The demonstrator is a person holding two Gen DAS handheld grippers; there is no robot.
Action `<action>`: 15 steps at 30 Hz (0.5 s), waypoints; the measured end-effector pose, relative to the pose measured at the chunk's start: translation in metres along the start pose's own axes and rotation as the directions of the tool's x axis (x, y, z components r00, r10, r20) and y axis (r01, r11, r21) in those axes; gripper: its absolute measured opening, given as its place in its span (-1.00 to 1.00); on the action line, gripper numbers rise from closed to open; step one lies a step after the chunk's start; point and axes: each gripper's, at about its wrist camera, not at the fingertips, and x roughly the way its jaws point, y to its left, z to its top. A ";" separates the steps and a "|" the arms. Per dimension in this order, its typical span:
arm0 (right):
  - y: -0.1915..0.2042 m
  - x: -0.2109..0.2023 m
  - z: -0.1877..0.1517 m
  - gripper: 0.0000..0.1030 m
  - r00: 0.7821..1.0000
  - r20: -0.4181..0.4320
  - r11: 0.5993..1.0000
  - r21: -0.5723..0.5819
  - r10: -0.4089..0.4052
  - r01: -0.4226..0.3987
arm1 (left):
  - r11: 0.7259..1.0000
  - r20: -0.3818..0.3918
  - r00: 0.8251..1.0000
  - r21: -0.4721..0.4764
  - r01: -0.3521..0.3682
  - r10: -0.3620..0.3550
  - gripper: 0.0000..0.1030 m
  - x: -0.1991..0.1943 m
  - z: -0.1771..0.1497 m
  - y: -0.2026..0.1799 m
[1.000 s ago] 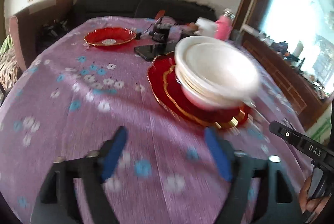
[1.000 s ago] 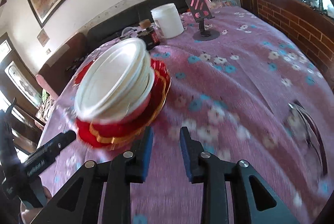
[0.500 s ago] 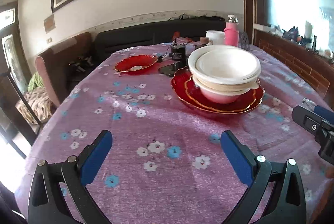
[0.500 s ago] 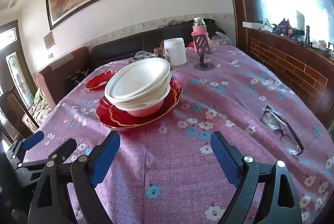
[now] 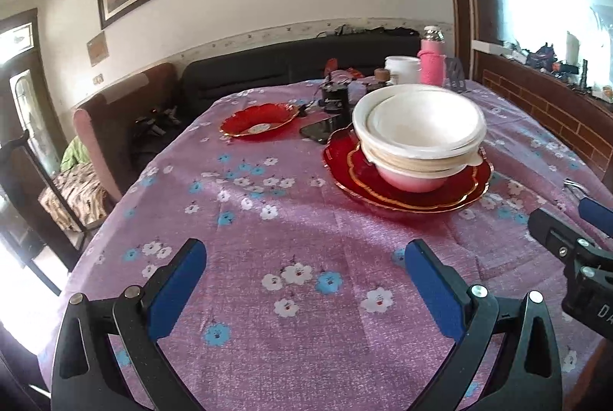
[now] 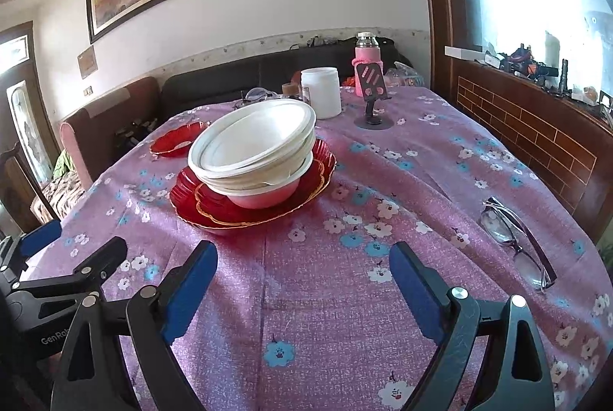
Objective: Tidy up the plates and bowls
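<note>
Both jaws have just opened wide and backed off; we hold nothing in left gripper (image 5: pixel 304 282) or right gripper (image 6: pixel 302 286). White bowls (image 6: pixel 254 146) sit nested on stacked red plates (image 6: pixel 214 204), mid-table; one red plate (image 5: pixel 260 119) remains apart.

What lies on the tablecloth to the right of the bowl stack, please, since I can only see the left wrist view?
Observer: A pair of eyeglasses lies there, well apart from the red plates.
Operator: Thank you. What is the dark thing behind the bowls?
Observer: It is a phone stand on a round base, beside the white jar.
Operator: And is the right hand-held gripper free?
Observer: Yes. Its jaws have just been opening and stand wide, with nothing between them.
</note>
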 end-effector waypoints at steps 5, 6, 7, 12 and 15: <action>0.001 0.001 -0.001 0.82 1.000 -0.007 1.000 0.003 0.005 -0.005 | 1.000 -0.034 0.999 -0.004 -0.013 0.013 1.00 0.004 -0.001 0.003; 0.001 0.001 0.000 0.82 1.000 -0.007 1.000 0.002 0.006 -0.006 | 1.000 -0.038 0.999 -0.003 -0.017 0.017 1.00 0.005 -0.001 0.003; 0.001 0.002 0.000 0.82 1.000 -0.009 1.000 -0.001 0.005 -0.005 | 1.000 -0.037 0.999 0.001 -0.024 0.024 1.00 0.005 -0.001 0.003; 0.001 0.003 0.000 0.82 1.000 -0.013 1.000 0.004 0.008 -0.008 | 0.999 -0.034 0.999 0.013 -0.030 0.030 1.00 0.003 -0.002 0.002; 0.001 0.003 -0.001 0.82 1.000 -0.016 1.000 0.007 0.010 -0.010 | 0.999 -0.032 0.999 0.023 -0.034 0.035 1.00 0.003 -0.002 0.000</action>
